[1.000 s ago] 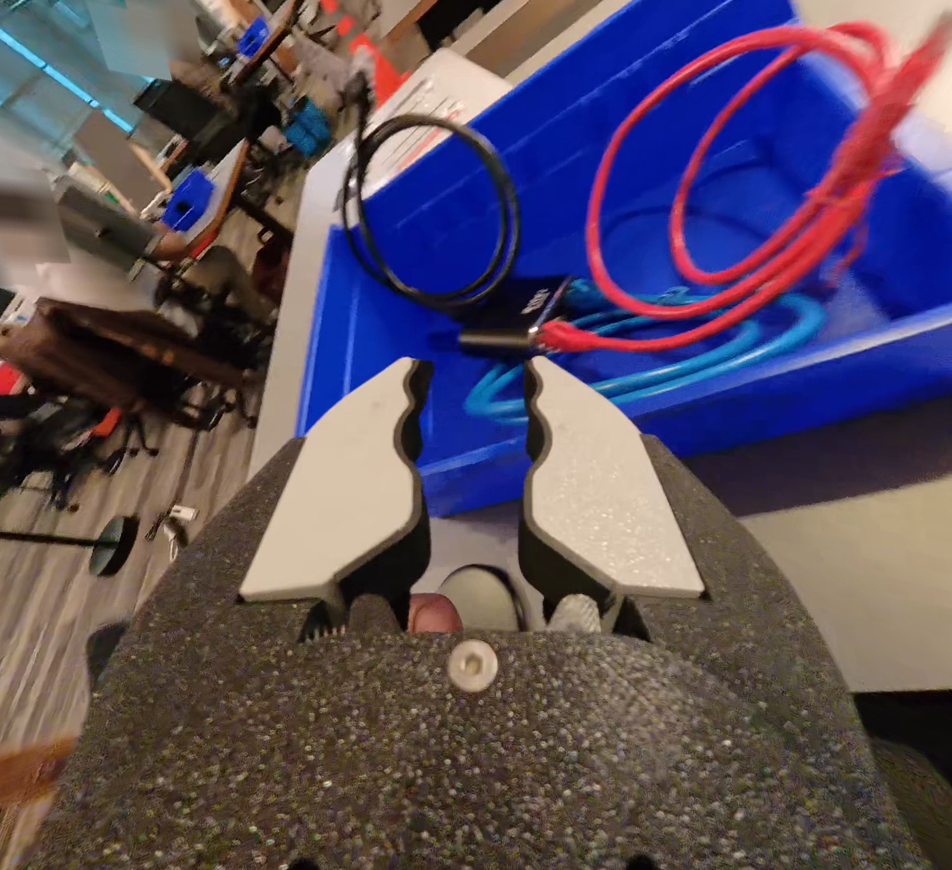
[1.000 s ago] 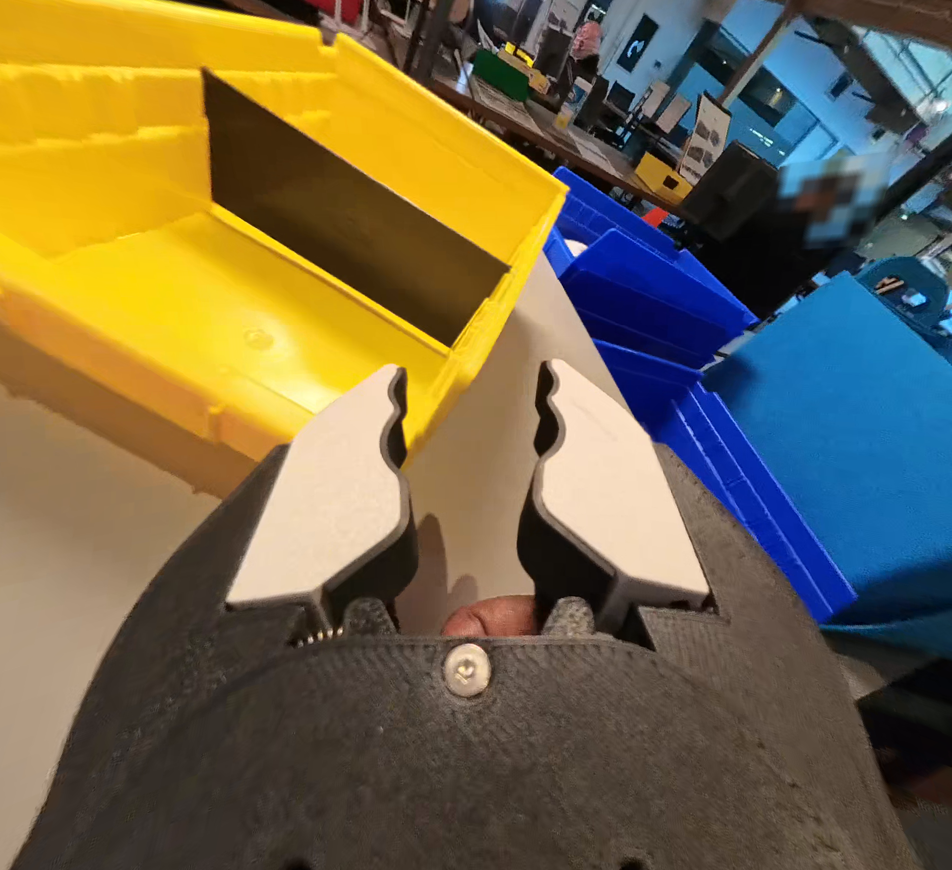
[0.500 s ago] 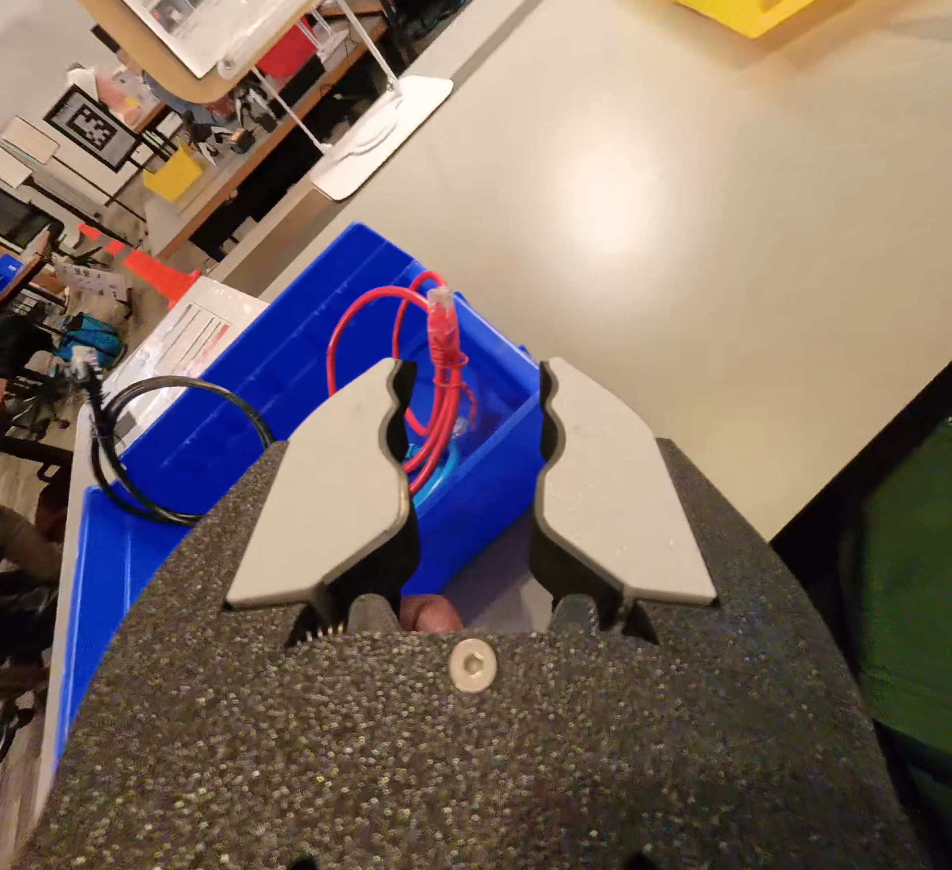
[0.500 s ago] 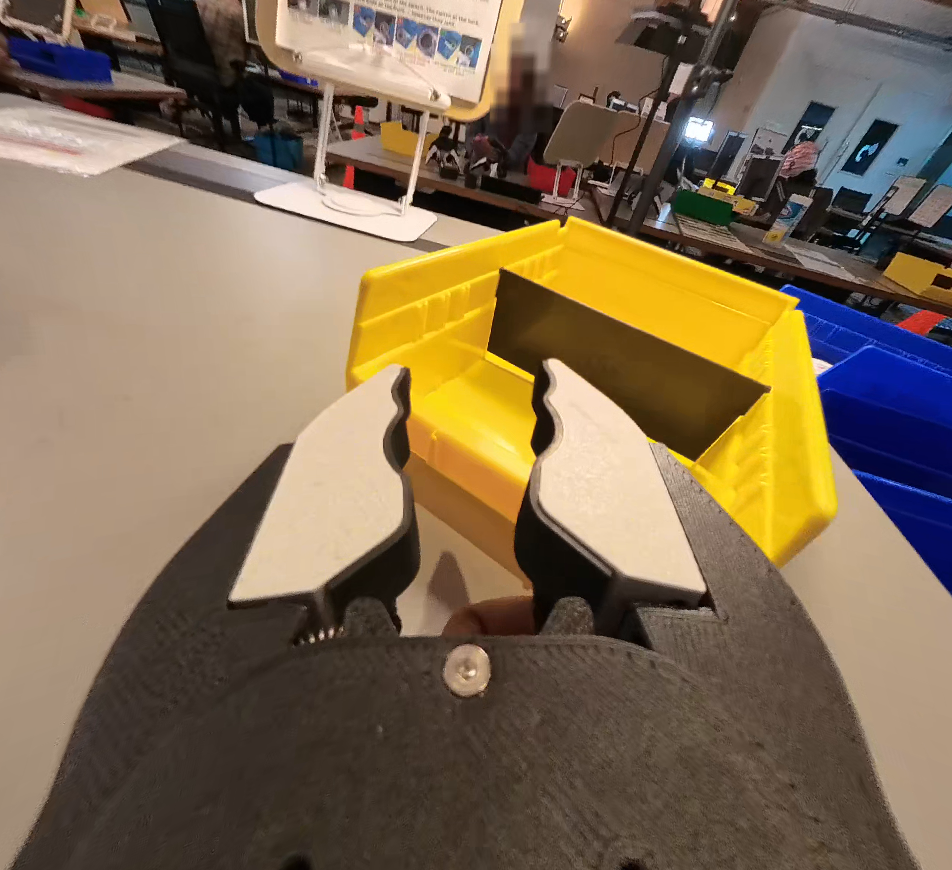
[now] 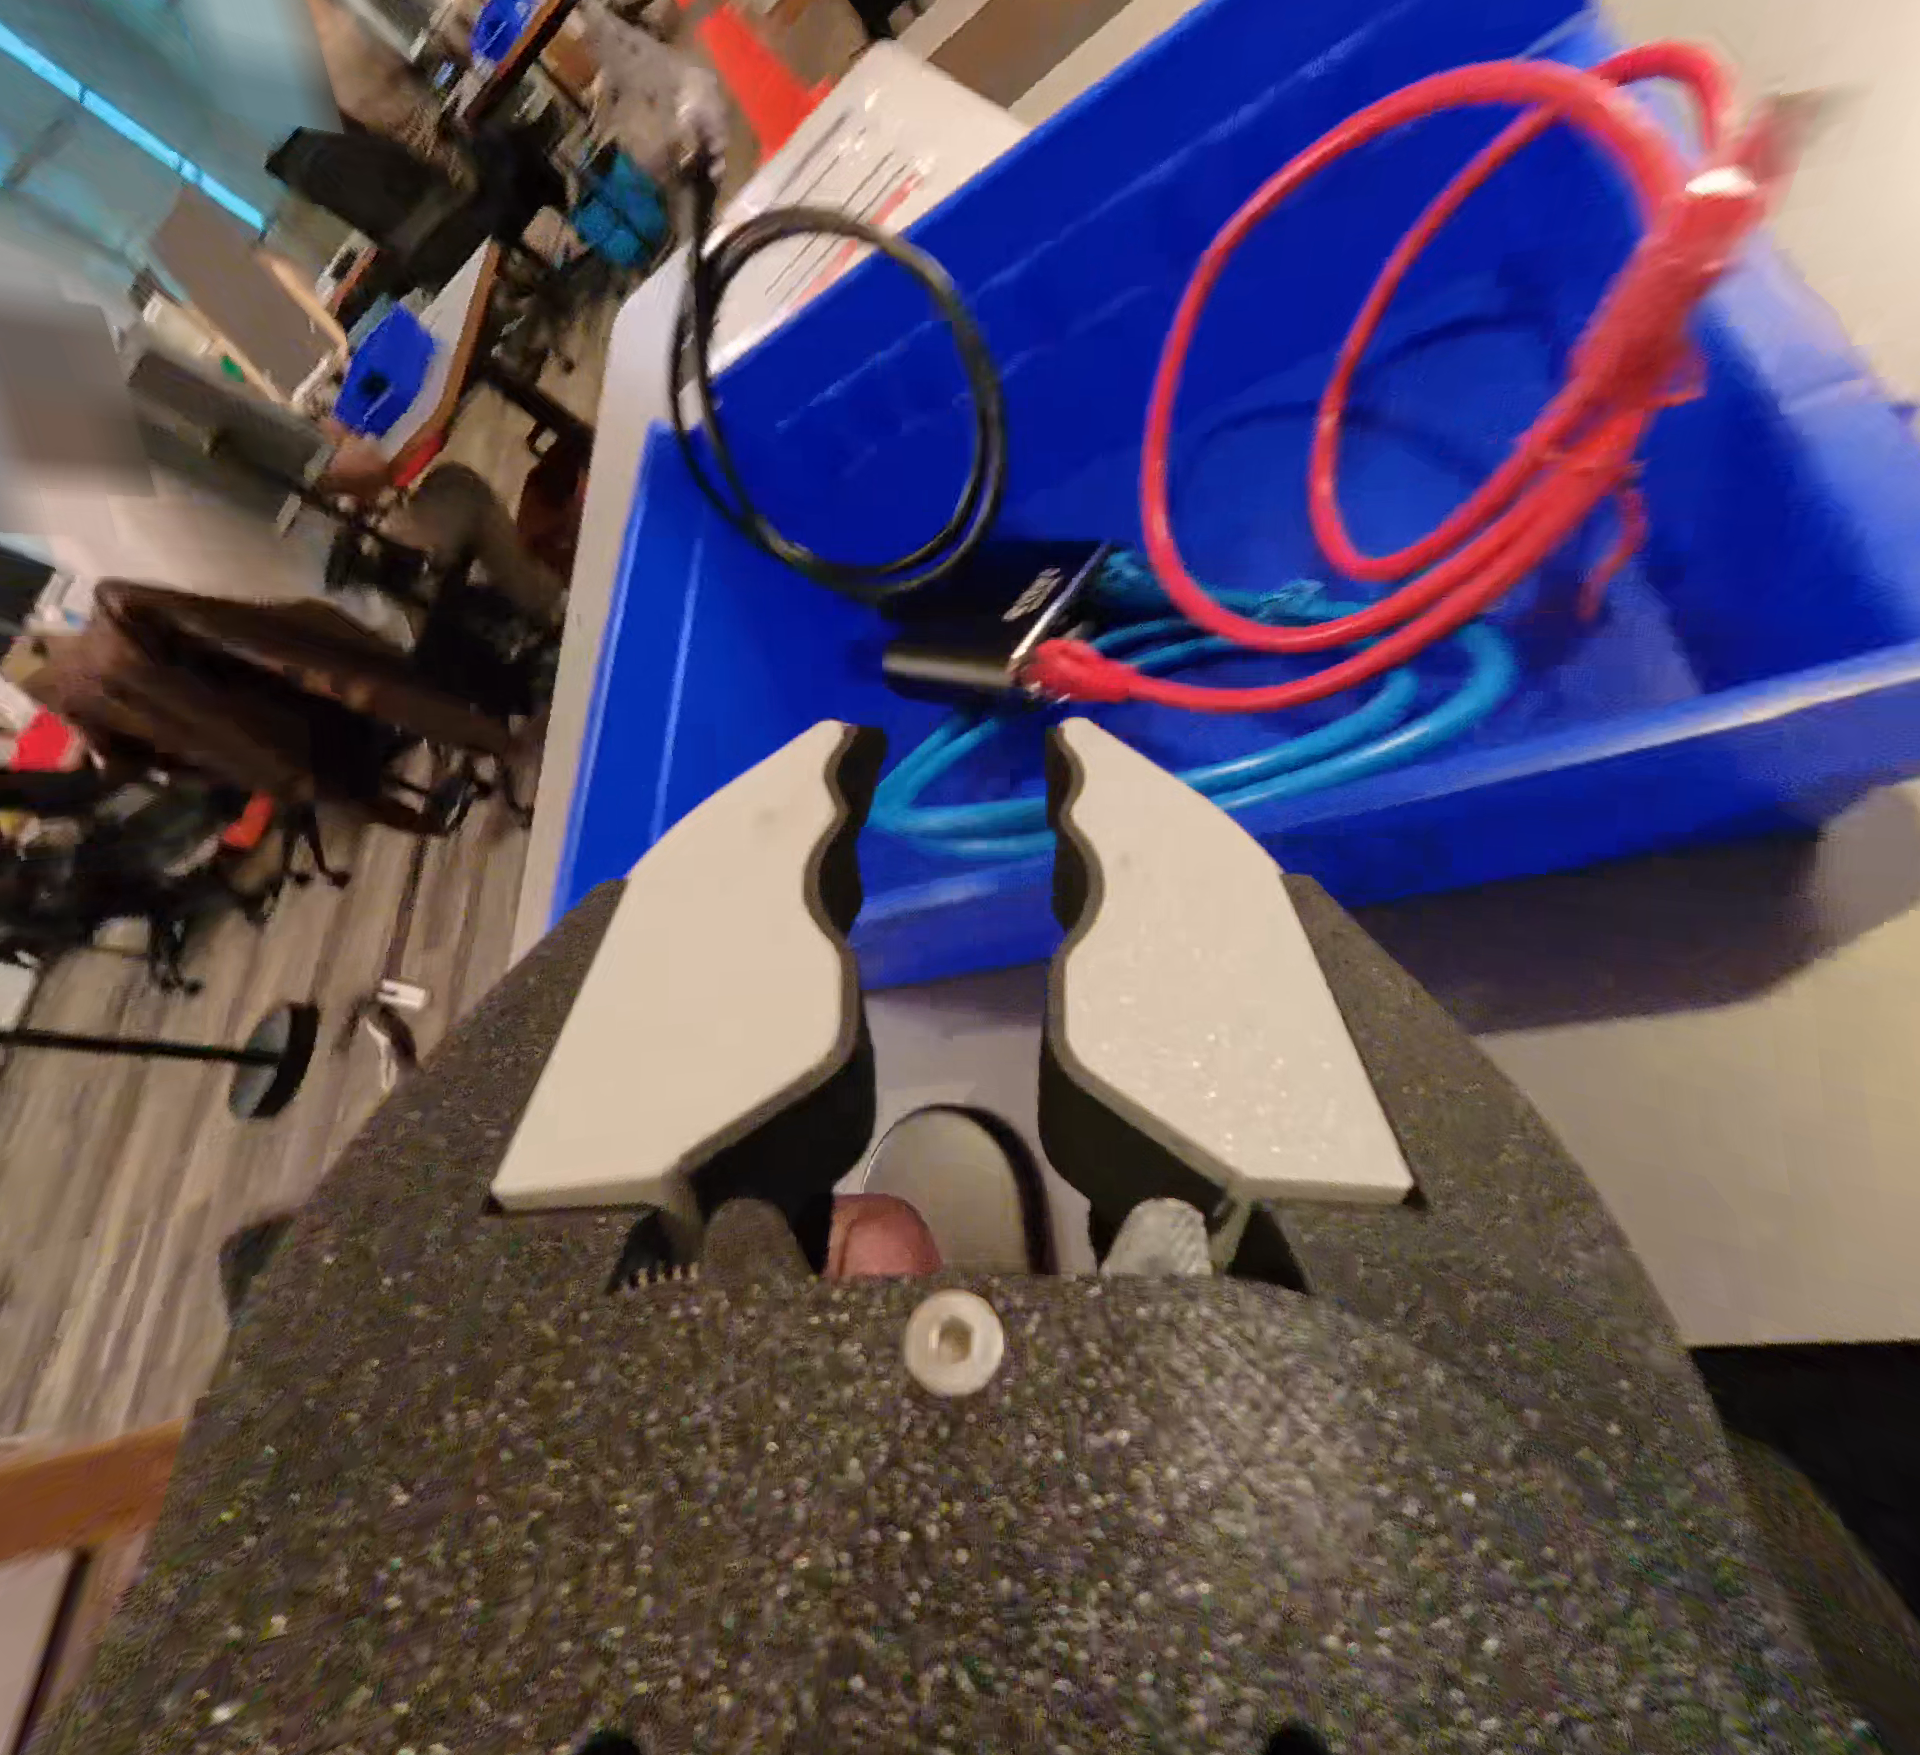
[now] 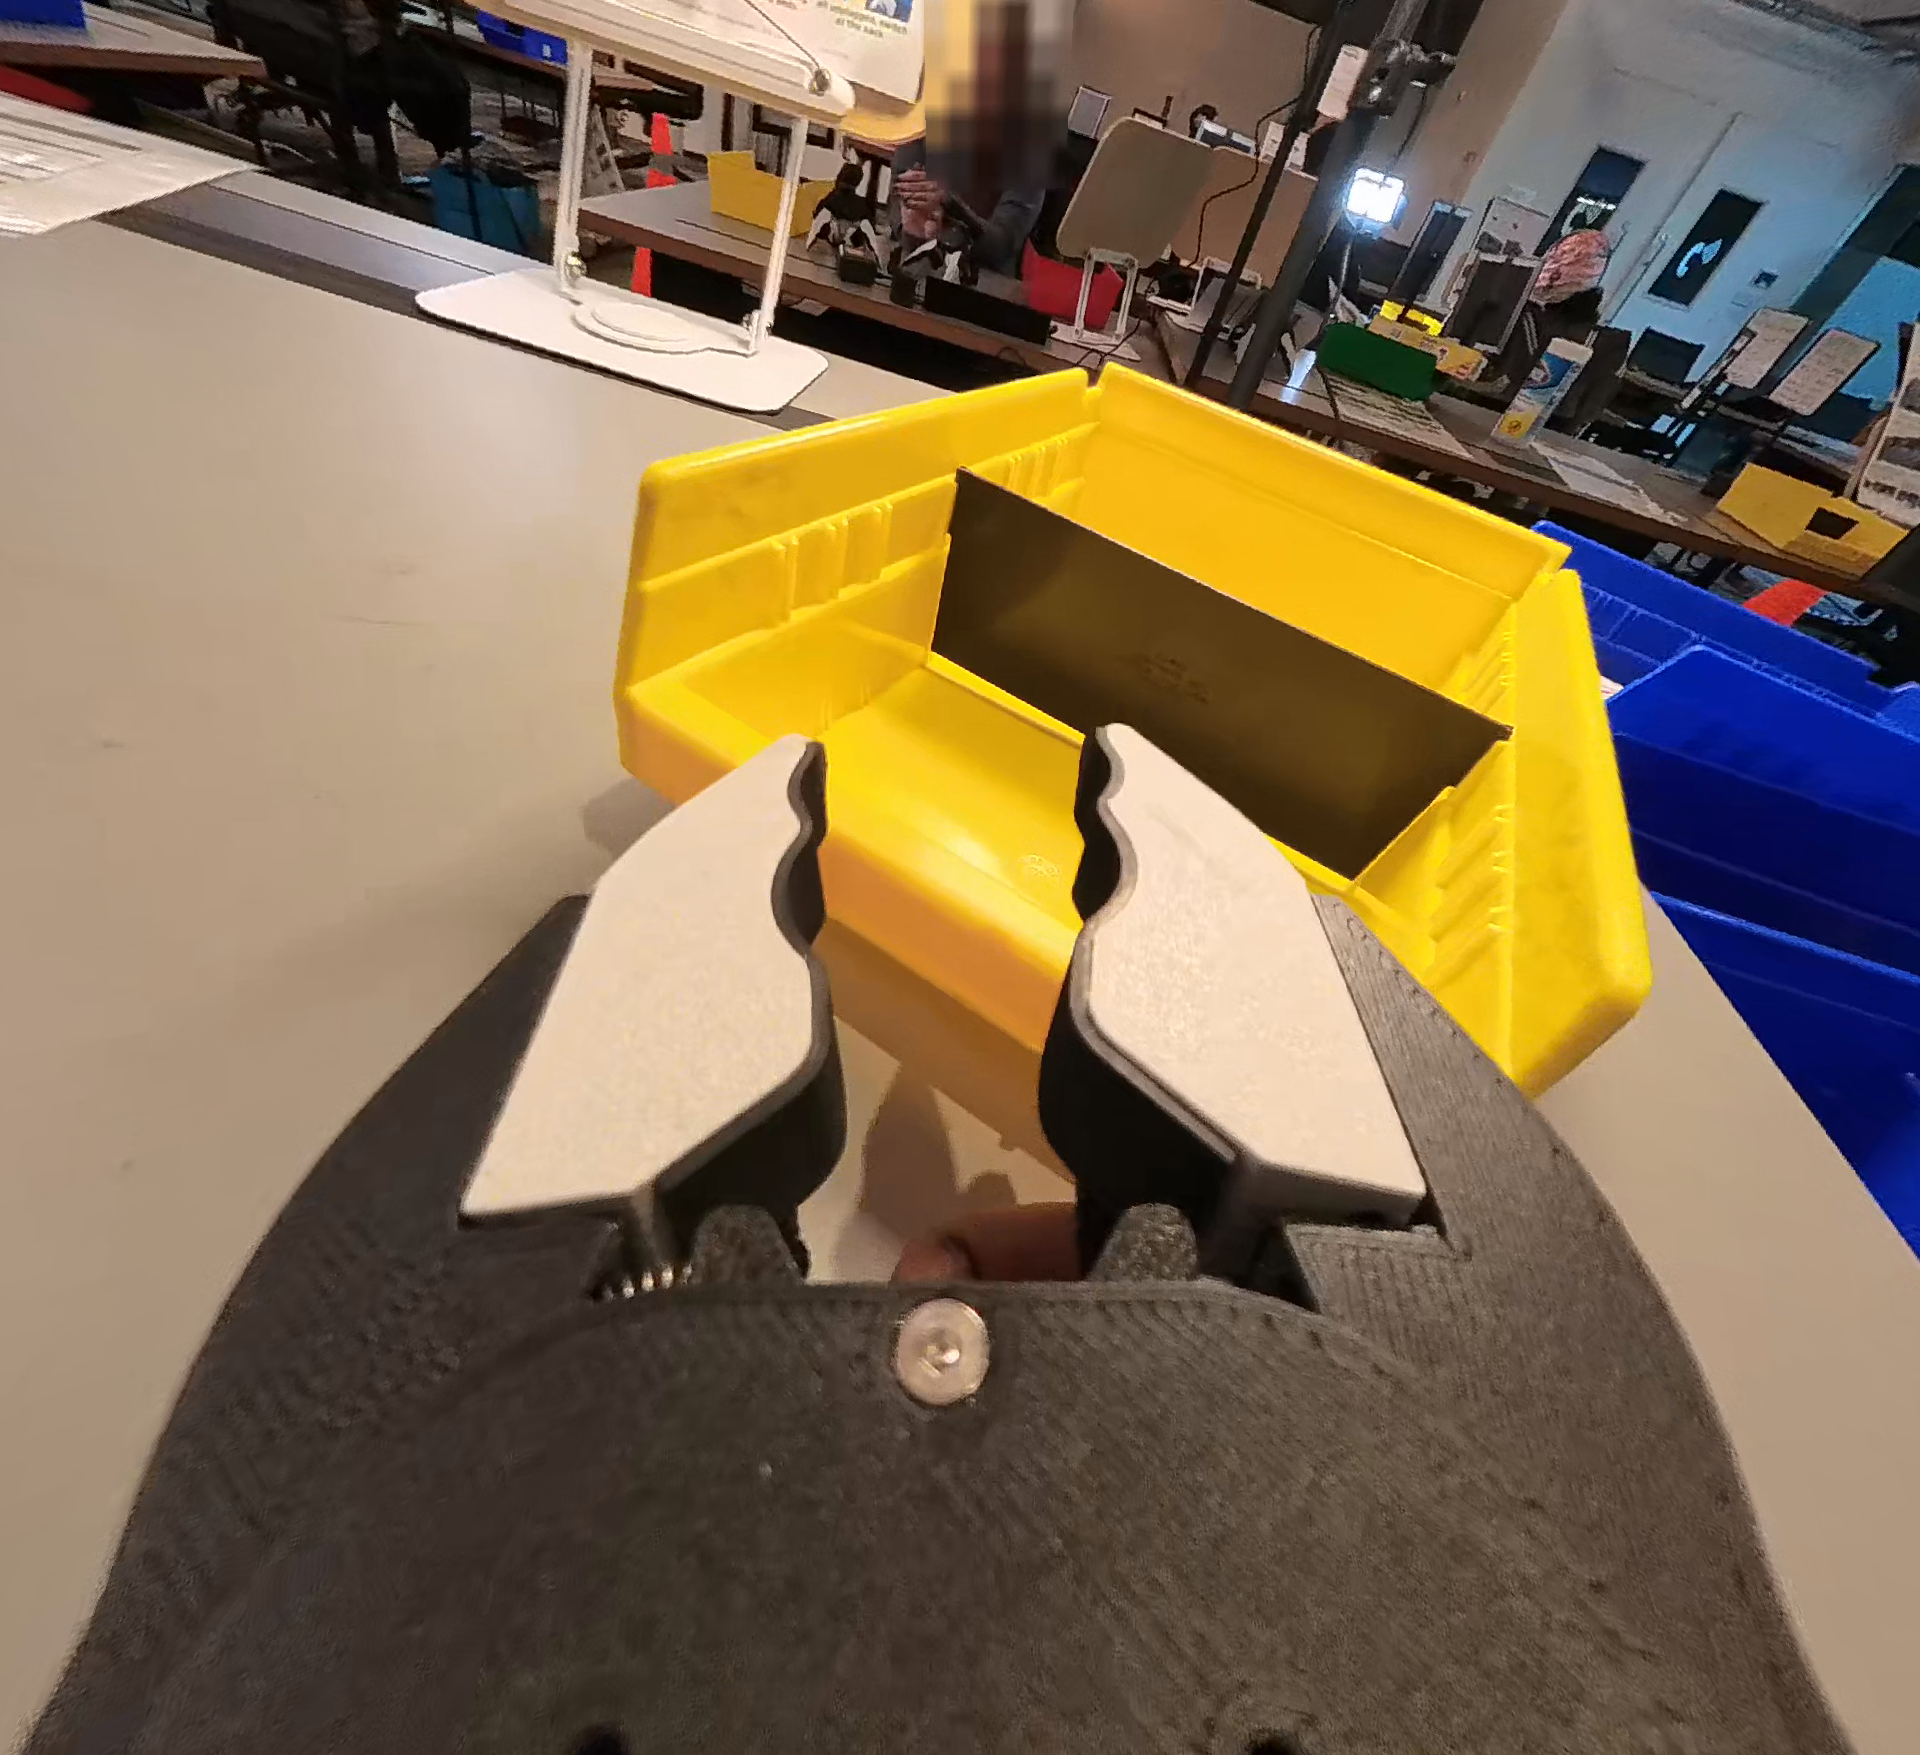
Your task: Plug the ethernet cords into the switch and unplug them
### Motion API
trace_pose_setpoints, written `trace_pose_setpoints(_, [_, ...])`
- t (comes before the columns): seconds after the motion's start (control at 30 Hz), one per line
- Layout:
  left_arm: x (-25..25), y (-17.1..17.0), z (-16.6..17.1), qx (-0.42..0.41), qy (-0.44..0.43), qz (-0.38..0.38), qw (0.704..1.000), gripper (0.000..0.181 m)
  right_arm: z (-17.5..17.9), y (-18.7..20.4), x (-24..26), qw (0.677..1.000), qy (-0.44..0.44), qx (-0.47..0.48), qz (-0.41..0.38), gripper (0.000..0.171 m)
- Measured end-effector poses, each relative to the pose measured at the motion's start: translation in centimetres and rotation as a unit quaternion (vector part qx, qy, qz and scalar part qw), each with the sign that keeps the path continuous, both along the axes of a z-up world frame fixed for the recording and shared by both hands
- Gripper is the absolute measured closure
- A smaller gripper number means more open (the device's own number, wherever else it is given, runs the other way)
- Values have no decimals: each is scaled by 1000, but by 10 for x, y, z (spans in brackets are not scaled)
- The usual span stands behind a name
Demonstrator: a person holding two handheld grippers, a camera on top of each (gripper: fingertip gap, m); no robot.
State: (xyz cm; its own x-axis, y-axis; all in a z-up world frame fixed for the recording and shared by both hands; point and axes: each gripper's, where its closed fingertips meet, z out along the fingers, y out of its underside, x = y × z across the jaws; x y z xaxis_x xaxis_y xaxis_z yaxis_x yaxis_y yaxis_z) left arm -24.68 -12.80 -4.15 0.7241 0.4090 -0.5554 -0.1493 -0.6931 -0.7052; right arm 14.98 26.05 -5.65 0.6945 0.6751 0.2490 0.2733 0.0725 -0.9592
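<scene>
facing blue bin (image 5: 1299, 832) again (was table)

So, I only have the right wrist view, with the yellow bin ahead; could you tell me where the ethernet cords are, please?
Observer: They lie in a blue bin just ahead of the open left tool.
Operator: Thank you. Which colours are there?
Observer: A red cord, a light blue cord under it, and a black cord looping up over the bin's far wall.
Operator: And can you see the switch?
Observer: A small black box, seemingly the switch, sits in the bin. One red plug lies against it, but blur hides whether it is seated.
</scene>
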Motion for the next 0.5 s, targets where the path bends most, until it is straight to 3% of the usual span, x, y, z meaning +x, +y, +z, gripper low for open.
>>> trace_pose_setpoints(0.1, [12,-2,13,67,-50,-44,996,125,-2,-1,-3,1000,-17,11,-3,124])
trace_pose_setpoints(0.23, [65,29,41,123,-61,-145,980,106,-4,-2,-6,999,-34,19,-6,124])
trace_pose_setpoints(0.33, [94,56,21,50,-53,-177,982,96,-3,-3,-7,999,-34,26,-5,124])
trace_pose_setpoints(0.43, [88,65,-17,-53,-40,-148,987,88,-3,-3,-6,999,-26,19,-2,124])
trace_pose_setpoints(0.5, [81,64,-22,-55,-53,-131,988,83,-2,-2,-5,1000,-19,14,1,124])
